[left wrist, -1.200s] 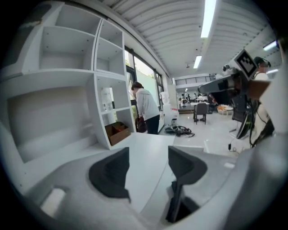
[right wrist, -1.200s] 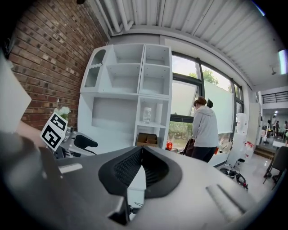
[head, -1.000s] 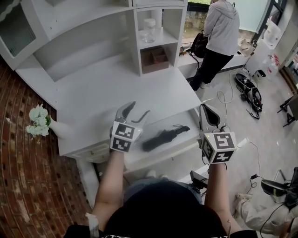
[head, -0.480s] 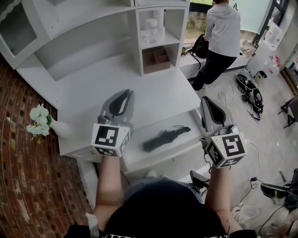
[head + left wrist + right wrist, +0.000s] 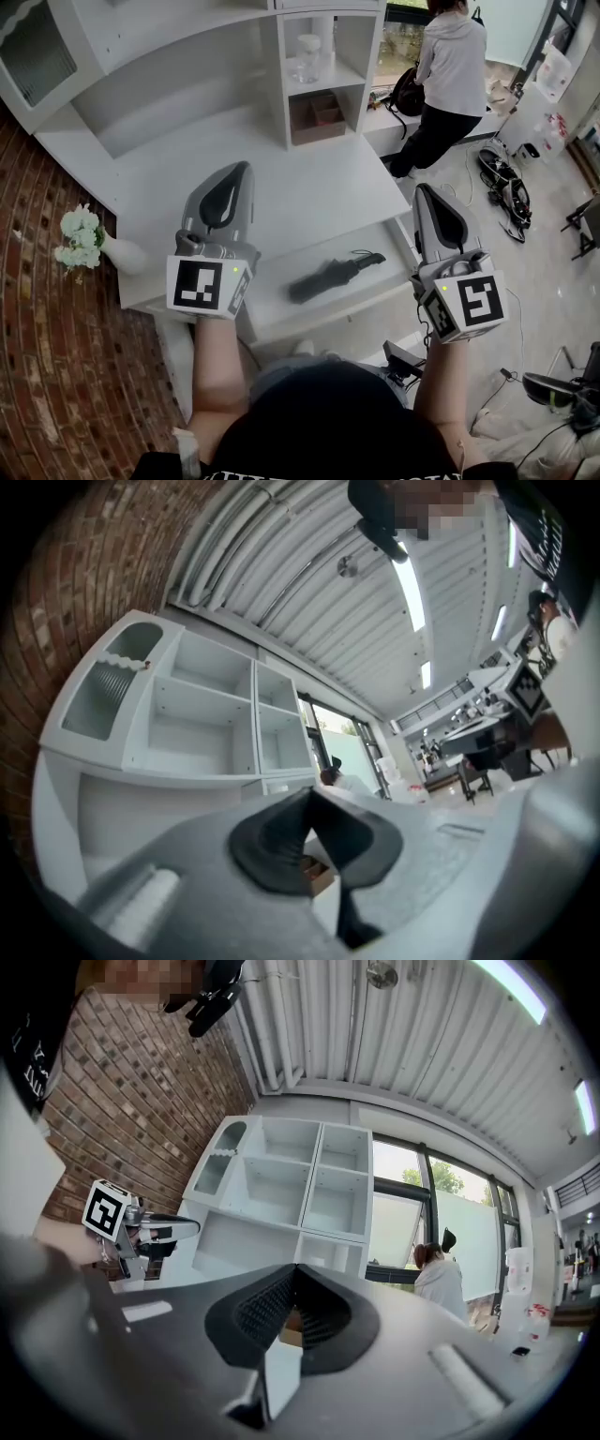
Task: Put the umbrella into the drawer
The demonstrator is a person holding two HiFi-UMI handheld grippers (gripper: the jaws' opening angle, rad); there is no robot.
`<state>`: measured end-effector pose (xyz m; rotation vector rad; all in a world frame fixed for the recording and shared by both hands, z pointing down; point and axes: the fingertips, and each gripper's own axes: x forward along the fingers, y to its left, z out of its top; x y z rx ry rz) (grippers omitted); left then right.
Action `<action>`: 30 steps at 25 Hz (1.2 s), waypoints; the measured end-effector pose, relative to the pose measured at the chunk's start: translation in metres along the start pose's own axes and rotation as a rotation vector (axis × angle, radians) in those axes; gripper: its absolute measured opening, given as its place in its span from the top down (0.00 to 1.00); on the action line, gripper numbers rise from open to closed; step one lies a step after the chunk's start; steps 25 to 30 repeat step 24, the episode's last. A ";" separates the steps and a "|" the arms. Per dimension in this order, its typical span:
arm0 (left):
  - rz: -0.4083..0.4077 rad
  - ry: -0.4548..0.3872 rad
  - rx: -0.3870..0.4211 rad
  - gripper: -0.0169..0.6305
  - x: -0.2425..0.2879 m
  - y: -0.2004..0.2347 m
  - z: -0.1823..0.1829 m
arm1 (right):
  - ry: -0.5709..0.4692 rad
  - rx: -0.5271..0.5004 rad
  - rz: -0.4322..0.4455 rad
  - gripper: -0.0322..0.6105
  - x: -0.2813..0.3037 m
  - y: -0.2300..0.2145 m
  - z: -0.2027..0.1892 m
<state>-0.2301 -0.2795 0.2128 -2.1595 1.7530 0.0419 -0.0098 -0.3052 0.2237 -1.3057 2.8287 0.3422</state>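
A folded black umbrella (image 5: 333,277) lies slantwise in the pulled-out white drawer (image 5: 394,255) under the desk top. My left gripper (image 5: 245,169) is raised above the desk's front left, well clear of the umbrella; its jaws are shut with nothing in them. In the left gripper view the left gripper's (image 5: 307,795) tips meet, pointing at the shelf unit. My right gripper (image 5: 425,190) is held up over the drawer's right end, shut and empty. In the right gripper view the right gripper's (image 5: 296,1269) pads are together.
The white desk (image 5: 309,192) carries a shelf unit with a glass jar (image 5: 307,56) and a brown box (image 5: 319,112). White flowers (image 5: 77,239) stand at the desk's left end by a brick wall. A person (image 5: 450,75) stands at the back right; cables and gear (image 5: 506,187) lie on the floor.
Both grippers have risen from the drawer level. The left jaws went from wide open to shut, empty. The umbrella lies in the drawer unmoved.
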 end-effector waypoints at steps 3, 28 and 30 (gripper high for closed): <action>0.029 -0.008 0.012 0.98 -0.005 0.007 0.005 | -0.006 -0.026 -0.012 0.95 -0.001 -0.001 0.003; 0.065 0.019 0.074 0.98 -0.013 0.015 0.008 | -0.052 -0.106 -0.130 0.95 -0.015 -0.016 0.016; 0.065 0.019 0.074 0.98 -0.013 0.015 0.008 | -0.052 -0.106 -0.130 0.95 -0.015 -0.016 0.016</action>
